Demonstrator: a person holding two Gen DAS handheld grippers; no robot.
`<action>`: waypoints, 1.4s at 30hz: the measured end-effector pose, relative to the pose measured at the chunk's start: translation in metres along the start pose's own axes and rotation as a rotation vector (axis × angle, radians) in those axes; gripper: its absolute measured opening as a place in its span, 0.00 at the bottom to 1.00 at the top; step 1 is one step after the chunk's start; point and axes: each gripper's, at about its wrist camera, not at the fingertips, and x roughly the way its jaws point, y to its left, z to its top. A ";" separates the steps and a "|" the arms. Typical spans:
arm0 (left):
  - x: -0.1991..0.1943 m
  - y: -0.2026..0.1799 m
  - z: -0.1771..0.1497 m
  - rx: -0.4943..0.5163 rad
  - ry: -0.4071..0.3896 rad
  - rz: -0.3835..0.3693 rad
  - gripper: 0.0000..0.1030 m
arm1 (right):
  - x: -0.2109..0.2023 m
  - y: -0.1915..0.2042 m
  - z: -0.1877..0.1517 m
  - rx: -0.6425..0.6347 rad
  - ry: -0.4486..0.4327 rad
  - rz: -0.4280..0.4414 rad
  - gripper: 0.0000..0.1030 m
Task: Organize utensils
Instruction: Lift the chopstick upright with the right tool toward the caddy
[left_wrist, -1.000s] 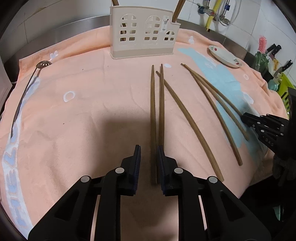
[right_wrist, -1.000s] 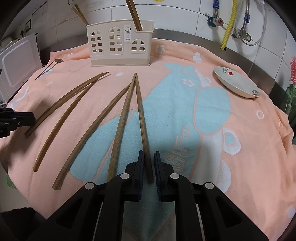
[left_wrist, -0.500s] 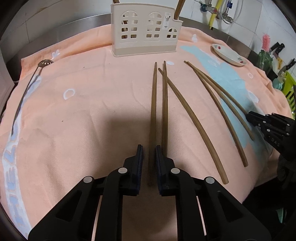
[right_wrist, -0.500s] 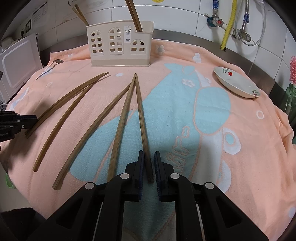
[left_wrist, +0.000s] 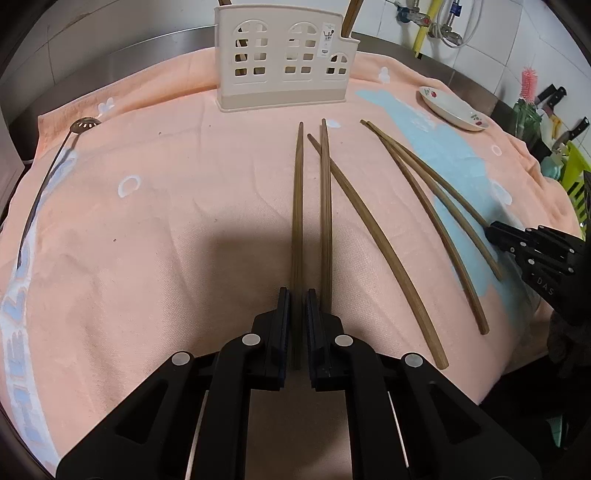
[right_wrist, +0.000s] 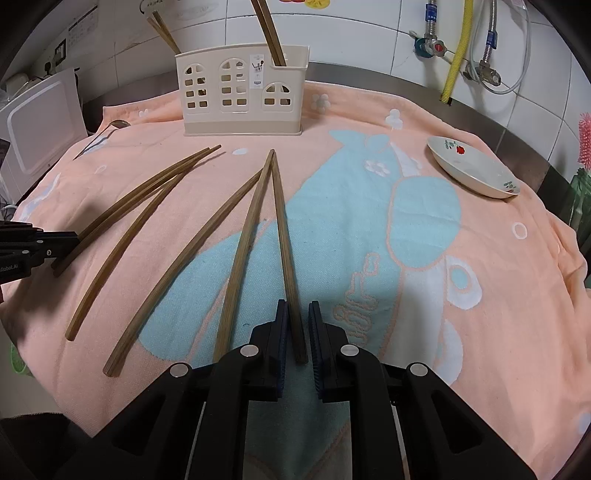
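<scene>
Several brown chopsticks lie fanned out on a peach towel (left_wrist: 166, 221). My left gripper (left_wrist: 297, 295) is shut on the near end of the leftmost chopstick (left_wrist: 297, 206); a second chopstick (left_wrist: 325, 221) lies just beside its right finger. My right gripper (right_wrist: 298, 306) is shut on the near end of the rightmost chopstick (right_wrist: 282, 236), whose neighbour (right_wrist: 243, 251) meets it at the far tip. A cream utensil holder (right_wrist: 240, 96) stands at the back with chopsticks upright in it. Each gripper also shows at the edge of the other's view.
A slotted spoon (left_wrist: 85, 125) with a long handle lies at the towel's left edge. A small white dish (right_wrist: 476, 170) sits at the back right. A white appliance (right_wrist: 37, 125) stands on the left; knives (left_wrist: 554, 99) and a pink brush (left_wrist: 528, 81) stand on the right.
The left jaws have closed from a small gap onto one chopstick. The right gripper and its chopstick have not moved.
</scene>
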 end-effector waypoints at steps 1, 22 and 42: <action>0.000 0.000 -0.001 -0.003 -0.001 -0.002 0.07 | 0.000 0.000 -0.001 0.003 -0.001 0.001 0.10; -0.087 -0.004 0.048 0.046 -0.238 -0.019 0.05 | -0.079 -0.002 0.066 -0.033 -0.216 0.054 0.06; -0.112 -0.010 0.145 0.121 -0.307 0.013 0.05 | -0.088 -0.026 0.222 -0.071 -0.186 0.114 0.06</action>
